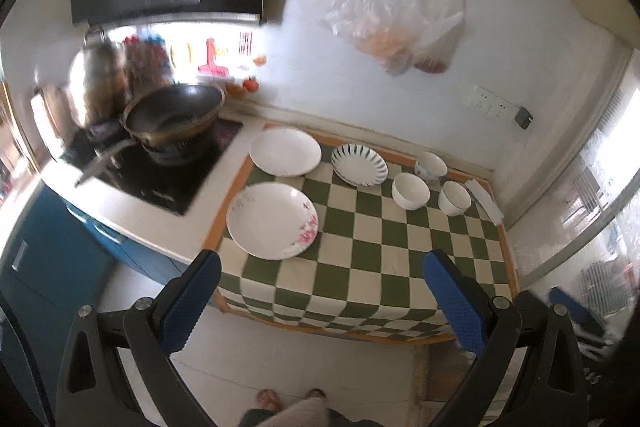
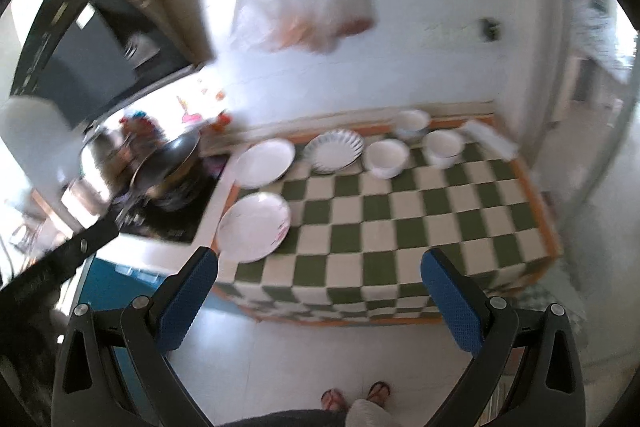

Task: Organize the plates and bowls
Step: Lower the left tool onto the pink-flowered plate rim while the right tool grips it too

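- We see three plates, the floral plate [image 1: 273, 221], the plain plate [image 1: 285, 151] and the striped plate [image 1: 359, 164], with three bowls [image 1: 410, 190] at centre frame, well beyond both grippers
- Our left gripper [image 1: 320, 301] and right gripper [image 2: 319, 299] hover spread wide, empty, above the floor
- The checkered worktop [image 1: 400, 259] adjoins a stove with a wok [image 1: 173, 111]

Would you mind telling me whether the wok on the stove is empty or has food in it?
It looks empty: the wok shows only its bare dark inside in the left wrist view, though blur hides any small residue.
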Demonstrator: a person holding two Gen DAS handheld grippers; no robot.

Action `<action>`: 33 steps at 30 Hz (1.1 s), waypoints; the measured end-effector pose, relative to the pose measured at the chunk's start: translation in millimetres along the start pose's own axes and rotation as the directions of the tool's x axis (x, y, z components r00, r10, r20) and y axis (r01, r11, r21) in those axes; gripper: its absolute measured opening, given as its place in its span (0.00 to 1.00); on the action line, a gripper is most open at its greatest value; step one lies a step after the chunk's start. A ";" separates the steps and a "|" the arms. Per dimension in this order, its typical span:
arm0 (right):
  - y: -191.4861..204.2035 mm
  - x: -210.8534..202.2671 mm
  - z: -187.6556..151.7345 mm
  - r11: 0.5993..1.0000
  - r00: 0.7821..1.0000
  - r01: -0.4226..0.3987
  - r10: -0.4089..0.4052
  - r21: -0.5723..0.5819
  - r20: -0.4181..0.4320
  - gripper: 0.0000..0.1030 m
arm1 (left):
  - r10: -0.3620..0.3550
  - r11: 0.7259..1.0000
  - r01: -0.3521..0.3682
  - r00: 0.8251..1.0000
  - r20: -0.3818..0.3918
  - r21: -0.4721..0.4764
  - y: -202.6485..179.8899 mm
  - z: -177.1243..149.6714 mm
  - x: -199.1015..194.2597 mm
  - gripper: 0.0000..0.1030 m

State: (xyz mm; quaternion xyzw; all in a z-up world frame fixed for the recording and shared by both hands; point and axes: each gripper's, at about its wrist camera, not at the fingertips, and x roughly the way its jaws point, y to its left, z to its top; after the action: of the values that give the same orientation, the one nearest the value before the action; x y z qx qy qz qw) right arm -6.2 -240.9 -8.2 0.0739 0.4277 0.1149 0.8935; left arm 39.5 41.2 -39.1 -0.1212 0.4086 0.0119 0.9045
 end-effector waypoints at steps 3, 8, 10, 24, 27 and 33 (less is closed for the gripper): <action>-5.5 41.5 -1.2 0.999 0.997 -0.033 0.032 -0.015 -0.072 1.00 | -0.045 0.997 0.041 0.997 -0.062 -0.058 9.7 -6.3 30.7 1.00; -13.5 131.0 0.7 0.996 0.977 -0.085 0.082 -0.005 -0.197 1.00 | -0.043 0.991 0.014 0.975 -0.217 -0.133 36.5 -15.0 106.2 1.00; -12.7 169.6 2.8 0.996 0.964 -0.086 0.084 0.002 -0.251 1.00 | -0.044 0.987 0.003 0.965 -0.260 -0.159 51.7 -13.7 138.5 1.00; 18.4 454.9 25.5 0.991 0.832 -0.024 0.091 0.129 -0.548 0.94 | 0.059 0.990 -0.114 0.879 -0.473 -0.089 176.6 40.0 352.3 0.98; 26.5 499.9 24.3 0.993 0.801 -0.007 0.077 0.120 -0.593 0.90 | 0.025 0.990 -0.099 0.831 -0.555 -0.104 200.8 43.8 398.8 0.83; 35.7 561.5 26.4 0.984 0.752 -0.012 0.126 0.178 -0.647 0.64 | -0.015 0.996 -0.043 0.770 -0.638 -0.075 205.0 41.7 441.2 0.49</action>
State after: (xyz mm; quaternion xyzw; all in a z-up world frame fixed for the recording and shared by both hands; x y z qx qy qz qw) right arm 350.6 -56.6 -403.2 0.1174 0.7181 0.1314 0.6732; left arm 339.3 215.4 -382.9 -0.1534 0.6911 -0.0059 0.7063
